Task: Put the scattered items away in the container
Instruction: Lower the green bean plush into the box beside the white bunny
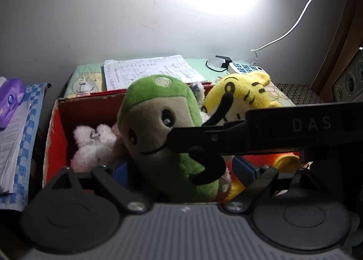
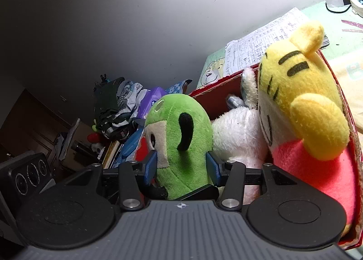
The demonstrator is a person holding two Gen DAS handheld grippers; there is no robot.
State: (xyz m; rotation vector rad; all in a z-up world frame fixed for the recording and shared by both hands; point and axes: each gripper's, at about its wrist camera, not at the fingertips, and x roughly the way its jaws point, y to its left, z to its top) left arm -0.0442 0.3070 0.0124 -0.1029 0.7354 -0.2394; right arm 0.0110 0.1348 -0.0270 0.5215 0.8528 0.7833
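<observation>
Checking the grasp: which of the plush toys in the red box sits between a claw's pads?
The green plush toy with the tan face: the right claw brackets it. The yellow striped plush and white fluffy plush sit beside it, ungripped.

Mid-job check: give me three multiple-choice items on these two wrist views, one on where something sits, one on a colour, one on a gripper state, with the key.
1. Where does the yellow striped tiger plush sit?
A. Inside the red cardboard box
B. On the printed paper sheets
C. On the blue checked cloth

2. What colour is the tissue pack left of the box?
A. Orange
B. Purple
C. Black

3. What is the right gripper doing?
A. Hanging open over bare cloth
B. Shut on the white fluffy plush
C. Shut on the green and beige plush toy

Key: 1 A, the tiger rises from within the box's red walls in both views. 2 B, the pack is plainly purple in the left wrist view. 3 C, the blue pads press the green plush on both sides in the right wrist view.
</observation>
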